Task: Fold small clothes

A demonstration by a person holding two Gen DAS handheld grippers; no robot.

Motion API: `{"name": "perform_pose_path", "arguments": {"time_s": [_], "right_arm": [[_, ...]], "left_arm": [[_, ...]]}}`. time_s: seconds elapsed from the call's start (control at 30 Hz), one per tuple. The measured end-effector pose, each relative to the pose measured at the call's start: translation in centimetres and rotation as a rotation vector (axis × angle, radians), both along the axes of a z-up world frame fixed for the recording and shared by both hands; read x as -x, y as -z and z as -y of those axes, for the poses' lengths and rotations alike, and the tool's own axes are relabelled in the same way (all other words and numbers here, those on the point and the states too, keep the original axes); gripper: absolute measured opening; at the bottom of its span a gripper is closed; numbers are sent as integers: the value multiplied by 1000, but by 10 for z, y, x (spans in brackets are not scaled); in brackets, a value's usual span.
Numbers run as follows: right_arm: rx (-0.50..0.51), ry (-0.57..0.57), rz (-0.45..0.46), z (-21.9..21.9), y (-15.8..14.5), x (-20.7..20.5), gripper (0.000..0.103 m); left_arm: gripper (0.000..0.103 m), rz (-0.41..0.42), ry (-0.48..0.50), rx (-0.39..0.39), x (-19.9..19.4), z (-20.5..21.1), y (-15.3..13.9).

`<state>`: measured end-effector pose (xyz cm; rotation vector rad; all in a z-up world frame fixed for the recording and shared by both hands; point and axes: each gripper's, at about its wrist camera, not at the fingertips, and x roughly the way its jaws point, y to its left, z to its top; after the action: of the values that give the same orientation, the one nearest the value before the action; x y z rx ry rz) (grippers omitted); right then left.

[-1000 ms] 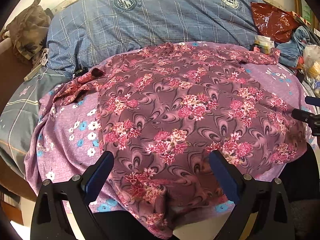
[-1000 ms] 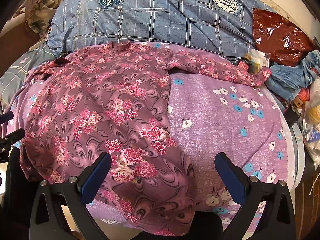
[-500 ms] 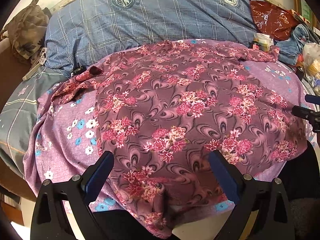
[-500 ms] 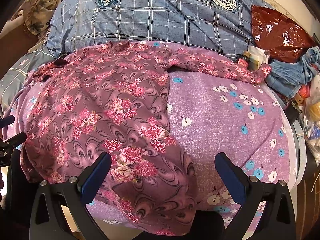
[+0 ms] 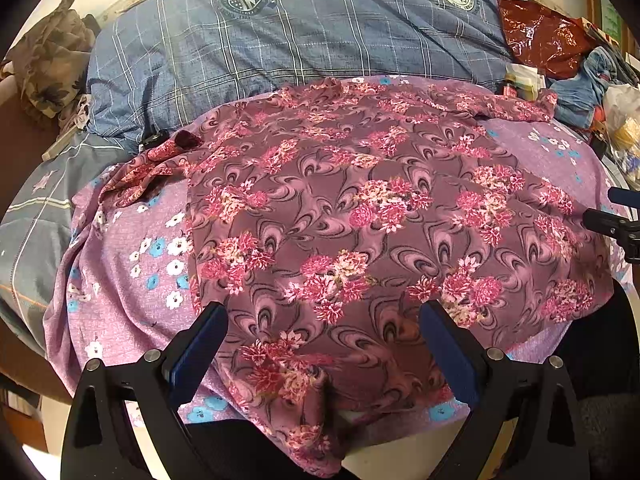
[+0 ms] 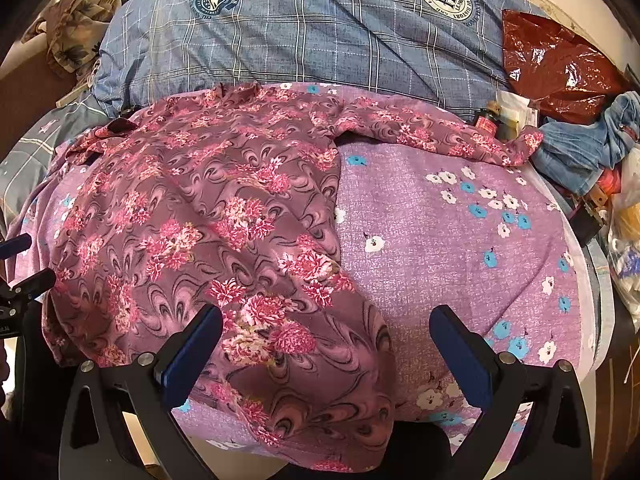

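Note:
A maroon floral garment (image 5: pixel 360 208) lies spread flat on a purple flowered sheet (image 5: pixel 120 280), sleeves stretched out left and right at the far end. It also shows in the right wrist view (image 6: pixel 224 216), its right sleeve (image 6: pixel 440 132) reaching toward the clutter. My left gripper (image 5: pixel 322 316) is open and empty, hovering over the garment's near hem. My right gripper (image 6: pixel 326 320) is open and empty over the garment's near right corner. Each gripper's tip shows at the edge of the other's view.
A blue plaid quilt (image 5: pixel 300 40) lies behind the garment. A red plastic bag (image 6: pixel 560 64), blue denim cloth (image 6: pixel 588 140), small bottles (image 6: pixel 486 120) and bags crowd the right side. A brown patterned cloth (image 5: pixel 48 60) sits far left. The sheet's near edge (image 6: pixel 520 432) drops off.
Both views have shifted slightly; the garment sits a little lower and nearer in the frames. Both grippers stay open and the garment has not been moved.

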<state>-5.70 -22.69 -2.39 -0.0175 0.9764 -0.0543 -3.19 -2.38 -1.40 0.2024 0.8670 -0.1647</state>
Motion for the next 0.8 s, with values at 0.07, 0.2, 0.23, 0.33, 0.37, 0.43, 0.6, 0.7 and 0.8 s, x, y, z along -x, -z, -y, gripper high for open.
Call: {"name": "perform_pose_path", "arguments": {"time_s": [0.07, 0.2, 0.23, 0.33, 0.37, 0.43, 0.6, 0.7, 0.8], "right_arm": [[-9, -3, 4, 0, 0, 0, 103], [-29, 8, 18, 8, 1, -5, 103], [-30, 20, 19, 12, 1, -8, 103], [-55, 57, 25, 30, 1, -20, 102], [-73, 68, 29, 37, 0, -25, 102], [-110, 90, 27, 49, 1, -39, 102], [-145, 89, 5, 58, 11, -78, 101], [-145, 93, -29, 57, 25, -107, 99], [-152, 99, -59, 56, 40, -134, 95]], "left_arm": [[97, -3, 0, 0, -1, 0, 1], [97, -15, -29, 32, -13, -12, -2], [97, -19, -55, 50, -19, -22, -4], [96, -36, -164, 105, -44, -58, -10], [96, -42, -195, 115, -51, -68, -11], [96, -61, -283, 134, -68, -94, -11], [96, -267, -355, 270, -110, -125, 18], [96, -378, -327, 299, -127, -117, 43], [96, -408, -275, 268, -133, -94, 54]]}}
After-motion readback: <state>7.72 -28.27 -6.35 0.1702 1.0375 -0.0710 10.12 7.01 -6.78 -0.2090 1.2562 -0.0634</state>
